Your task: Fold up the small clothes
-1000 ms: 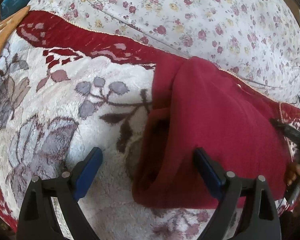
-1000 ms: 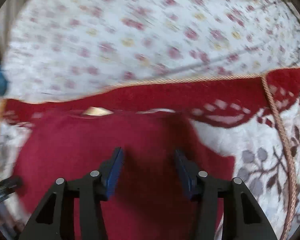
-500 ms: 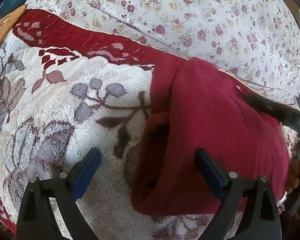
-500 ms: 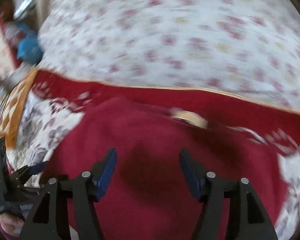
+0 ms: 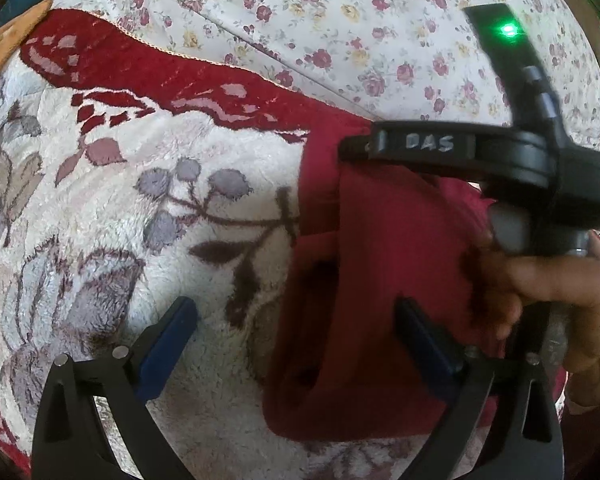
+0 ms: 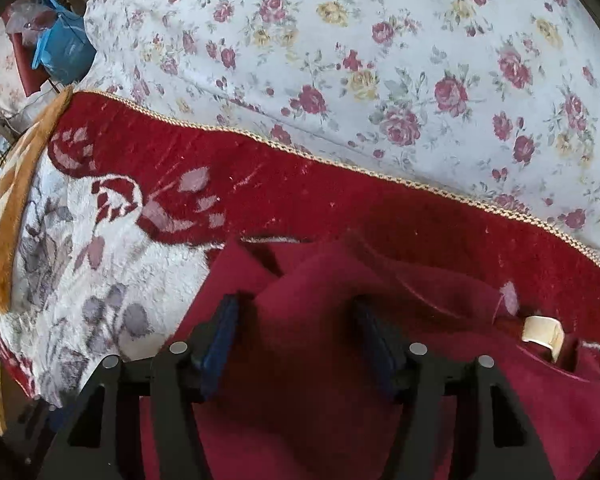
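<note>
Red garment looks soft, limp (fleece-like); we'd pinch its folded edge, left gripper and right gripper both spread.

The right gripper's body and the hand holding it cover the red garment's right side. The garment's near edge runs off the bottom in the right wrist view, and the blue bag up in the corner is too small to make out.

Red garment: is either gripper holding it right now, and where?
Neither. Both the left gripper and right gripper are open over the red garment.
</note>
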